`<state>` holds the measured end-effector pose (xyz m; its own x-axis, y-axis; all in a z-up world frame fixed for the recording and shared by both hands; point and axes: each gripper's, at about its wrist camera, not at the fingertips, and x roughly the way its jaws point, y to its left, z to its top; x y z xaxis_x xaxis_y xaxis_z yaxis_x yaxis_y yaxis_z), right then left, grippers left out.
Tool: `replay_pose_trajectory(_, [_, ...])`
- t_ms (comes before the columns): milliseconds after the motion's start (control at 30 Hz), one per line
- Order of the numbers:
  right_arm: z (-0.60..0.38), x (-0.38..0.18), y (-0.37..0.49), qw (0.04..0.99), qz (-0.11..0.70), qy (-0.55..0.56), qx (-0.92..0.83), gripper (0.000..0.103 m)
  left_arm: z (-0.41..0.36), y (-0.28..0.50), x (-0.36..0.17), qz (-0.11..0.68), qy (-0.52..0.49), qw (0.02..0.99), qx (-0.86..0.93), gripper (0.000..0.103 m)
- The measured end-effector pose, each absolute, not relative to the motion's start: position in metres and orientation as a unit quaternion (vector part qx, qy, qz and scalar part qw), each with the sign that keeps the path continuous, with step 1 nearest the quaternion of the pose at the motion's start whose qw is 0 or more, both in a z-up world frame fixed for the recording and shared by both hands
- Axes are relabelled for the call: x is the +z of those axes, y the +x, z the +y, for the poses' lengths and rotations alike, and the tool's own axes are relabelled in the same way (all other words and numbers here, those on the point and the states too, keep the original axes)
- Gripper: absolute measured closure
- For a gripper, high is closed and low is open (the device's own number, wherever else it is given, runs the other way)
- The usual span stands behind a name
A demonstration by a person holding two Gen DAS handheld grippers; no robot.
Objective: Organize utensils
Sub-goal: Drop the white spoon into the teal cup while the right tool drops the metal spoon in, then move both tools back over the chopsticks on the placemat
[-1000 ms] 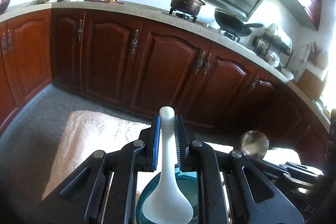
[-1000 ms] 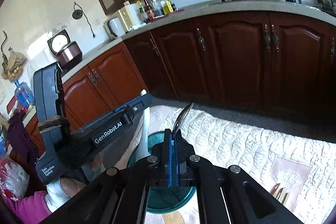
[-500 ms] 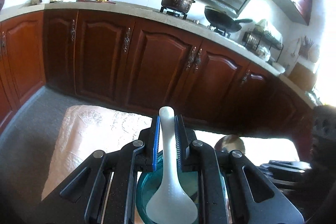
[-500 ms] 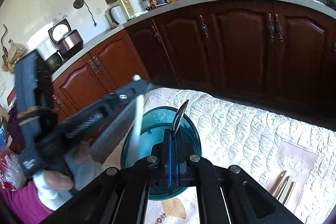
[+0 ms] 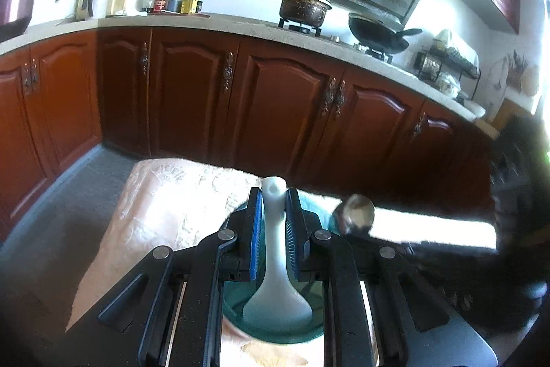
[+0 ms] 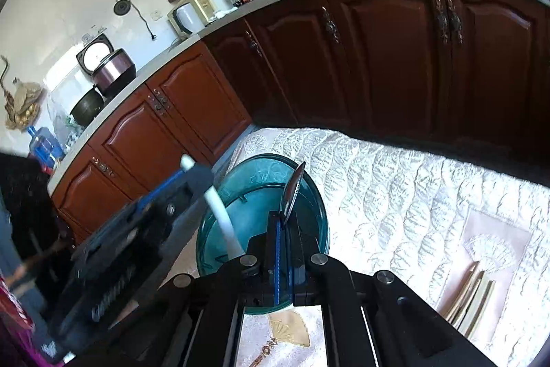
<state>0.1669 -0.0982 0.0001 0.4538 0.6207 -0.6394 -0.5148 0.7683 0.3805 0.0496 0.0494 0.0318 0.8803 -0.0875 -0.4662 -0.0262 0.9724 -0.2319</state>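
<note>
The round teal glass bowl (image 5: 275,331) is largely hidden behind the left gripper's (image 5: 273,222) black frame; the white ceramic spoon's (image 6: 220,212) scoop is hidden in the right wrist view, where the left gripper is motion-blurred; the gold-coloured chopsticks (image 6: 471,298) are partly covered by the right gripper's (image 6: 283,250) frame; the shiny metal spoon (image 5: 357,214) is blurred, its handle unseen.
</note>
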Motion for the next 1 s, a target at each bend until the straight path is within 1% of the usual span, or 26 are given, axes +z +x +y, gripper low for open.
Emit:
replay_pose_trajectory(133, [-0.1,-0.004,0.17,0.847,0.414,0.07,0.327,0.101,0.045,0.05,0.022,0.268,-0.107,0.957,-0.02,0.091])
replay_pose_trajectory(367, [-0.109,0.009,0.161,0.853,0.404,0.072,0.324,0.099,0.042,0.05,0.006,0.3,-0.097,0.949,-0.024,0.091])
replay_pose_trajectory(400, [-0.111,0.011,0.16,0.853,0.403,0.075,0.322,0.097,0.042,0.05,0.005,0.304,-0.097,0.947,-0.028,0.091])
replay_pose_trajectory(433, [-0.115,0.013,0.158,0.854,0.402,0.08,0.321,0.092,0.042,0.049,0.005,0.307,-0.096,0.946,-0.027,0.09])
replay_pose_trajectory(467, [-0.118,0.014,0.157,0.855,0.4,0.083,0.32,0.089,0.043,0.048,0.006,0.308,-0.096,0.946,-0.029,0.086])
replay_pose_trajectory(500, [-0.121,0.017,0.153,0.856,0.397,0.085,0.32,0.082,0.043,0.046,0.007,0.309,-0.096,0.946,-0.031,0.081])
replay_pose_trajectory(533, [-0.124,0.019,0.15,0.857,0.395,0.086,0.319,0.078,0.044,0.044,0.009,0.31,-0.096,0.945,-0.033,0.068])
replay_pose_trajectory(567, [-0.128,0.021,0.147,0.859,0.393,0.085,0.316,0.077,0.045,0.042,0.011,0.309,-0.099,0.945,-0.035,0.061])
replay_pose_trajectory(867, [-0.173,0.028,0.11,0.882,0.382,0.065,0.27,0.077,0.042,0.014,0.04,0.305,-0.083,0.948,-0.036,0.056])
replay_pose_trajectory(900, [-0.178,0.029,0.104,0.886,0.378,0.06,0.26,0.074,0.039,0.01,0.043,0.305,-0.078,0.948,-0.037,0.056])
replay_pose_trajectory(933, [-0.184,0.029,0.098,0.891,0.374,0.057,0.25,0.069,0.035,0.008,0.044,0.306,-0.073,0.948,-0.037,0.055])
replay_pose_trajectory(1000, [-0.194,0.029,0.089,0.896,0.37,0.056,0.237,0.063,0.028,0.003,0.047,0.308,-0.068,0.948,-0.043,0.055])
